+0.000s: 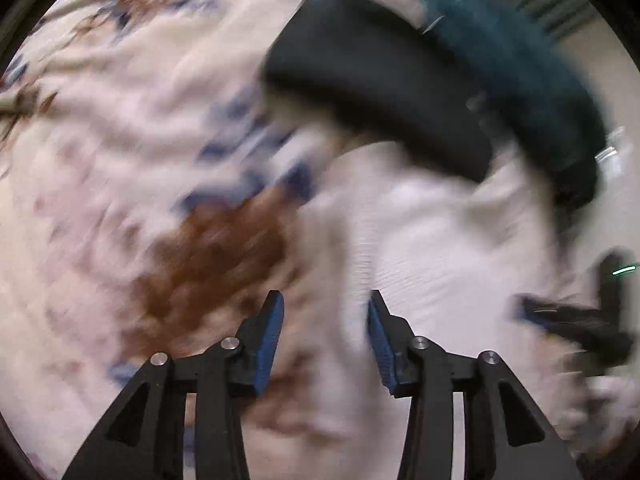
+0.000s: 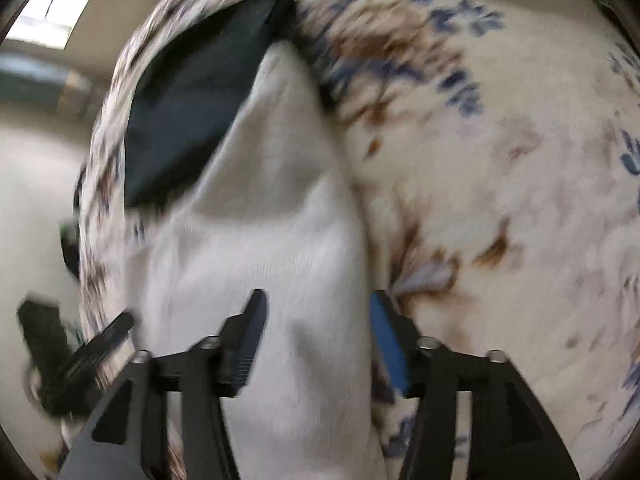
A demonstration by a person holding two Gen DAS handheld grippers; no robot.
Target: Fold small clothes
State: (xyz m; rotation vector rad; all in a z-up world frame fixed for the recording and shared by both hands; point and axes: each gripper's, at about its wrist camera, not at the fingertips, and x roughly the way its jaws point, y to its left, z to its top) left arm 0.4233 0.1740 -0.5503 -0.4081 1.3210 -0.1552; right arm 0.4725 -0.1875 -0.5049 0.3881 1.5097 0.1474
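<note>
Two grippers hang over a white garment (image 2: 256, 240) lying on a flowered bedspread (image 2: 500, 200), with a dark folded piece (image 2: 188, 112) touching its far end. The left gripper (image 1: 326, 312) stands part open with nothing pinched; blurred white cloth lies below its gap. The right gripper (image 2: 318, 312) is also part open, straddling the garment's long edge — whether the pads touch the cloth I cannot tell, but they do not squeeze it. By its look the garment is a soft, light knit — limp, apt to sag and bunch, not slippery. A hold at the hem or corners, one gripper near each end of that edge, should keep it flat.
</note>
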